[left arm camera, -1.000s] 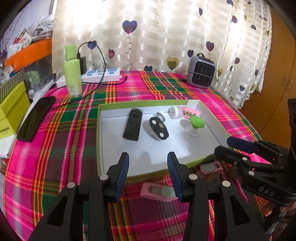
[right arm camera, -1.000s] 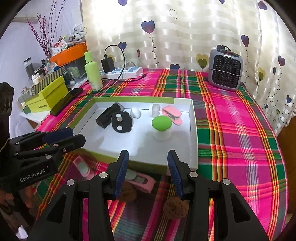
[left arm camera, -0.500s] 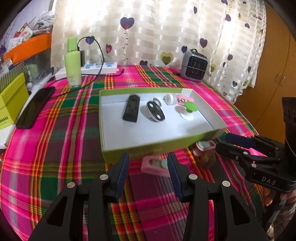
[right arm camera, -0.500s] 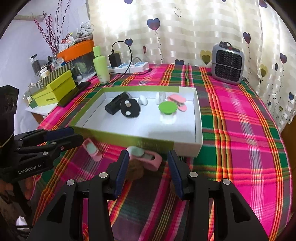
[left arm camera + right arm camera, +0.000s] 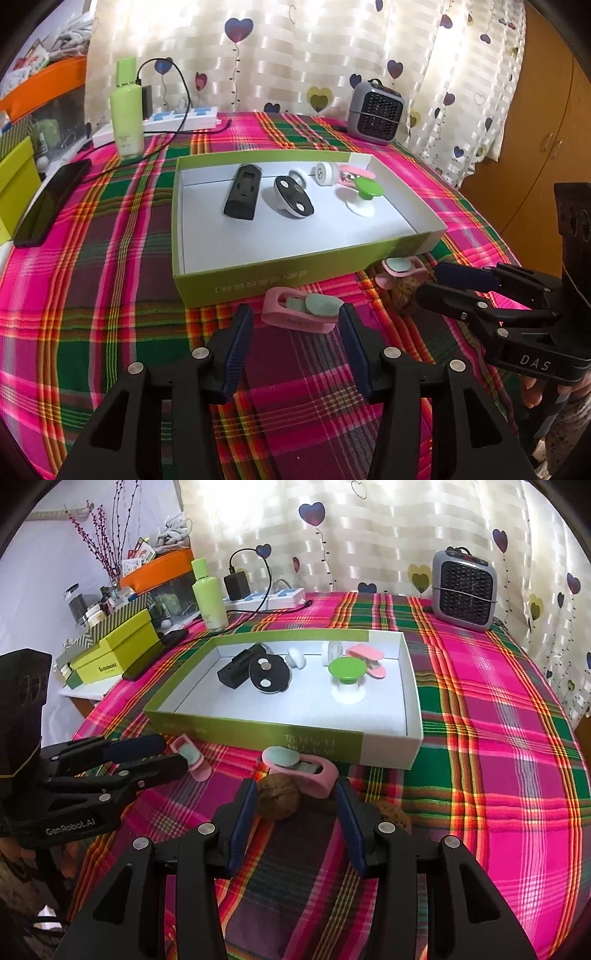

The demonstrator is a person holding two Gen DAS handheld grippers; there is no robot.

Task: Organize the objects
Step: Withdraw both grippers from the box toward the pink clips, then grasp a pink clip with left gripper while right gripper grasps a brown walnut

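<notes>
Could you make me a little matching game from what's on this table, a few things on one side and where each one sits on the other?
Things:
1. green-topped stand
2. walnut
3. small grey heater
4. green bottle

Places:
A. on the cloth just in front of the right gripper
B. far end of the table, by the curtain, right side in this view
C. inside the shallow box
D. beside the white power strip

Pairs: 1-C, 2-A, 3-B, 4-D
</notes>
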